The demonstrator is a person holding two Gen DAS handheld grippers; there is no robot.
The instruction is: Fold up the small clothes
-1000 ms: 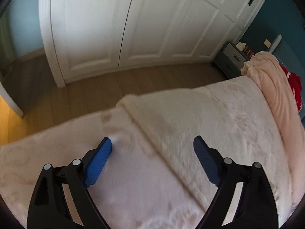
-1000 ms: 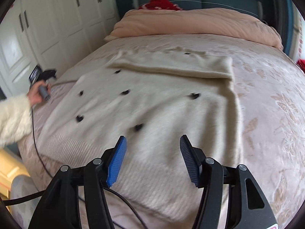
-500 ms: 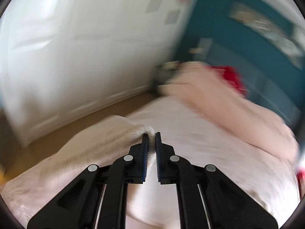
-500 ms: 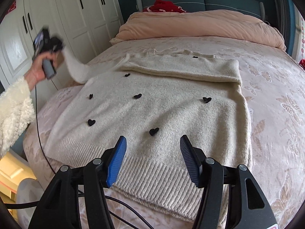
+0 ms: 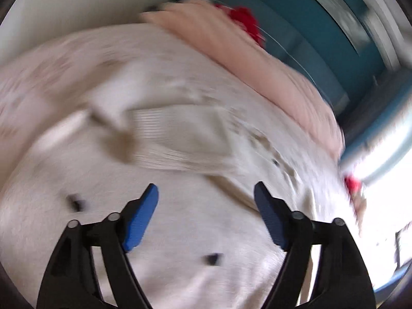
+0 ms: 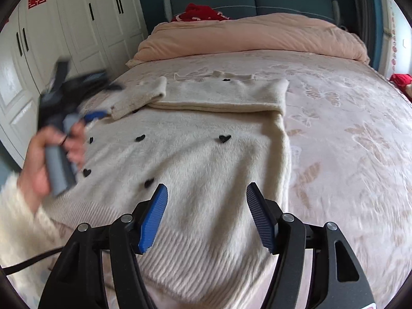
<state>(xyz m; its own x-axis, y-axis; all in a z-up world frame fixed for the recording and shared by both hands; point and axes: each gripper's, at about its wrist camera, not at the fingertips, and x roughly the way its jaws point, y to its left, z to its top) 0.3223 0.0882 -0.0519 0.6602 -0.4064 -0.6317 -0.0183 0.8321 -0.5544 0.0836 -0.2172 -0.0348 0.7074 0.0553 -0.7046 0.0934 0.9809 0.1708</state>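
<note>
A cream sweater (image 6: 195,159) with small black hearts lies flat on the bed. Both sleeves are folded in across its top; the left sleeve's ribbed cuff (image 6: 144,97) rests on the chest. My left gripper (image 5: 206,198) is open and empty above the sweater (image 5: 180,226), just short of the folded cuff (image 5: 180,139). In the right wrist view it (image 6: 103,108) shows blurred in the hand at the left. My right gripper (image 6: 206,198) is open and empty above the sweater's ribbed hem.
The bed has a floral bedspread (image 6: 347,134) and a peach duvet (image 6: 252,36) bunched at the headboard, with red cloth (image 6: 200,13) behind. White wardrobes (image 6: 64,33) stand to the left. A black cable (image 6: 28,262) trails at the lower left.
The left gripper carried the left sleeve across onto the sweater's chest, let it go and opened. The right gripper stayed open, with the sweater drawing closer under it.
</note>
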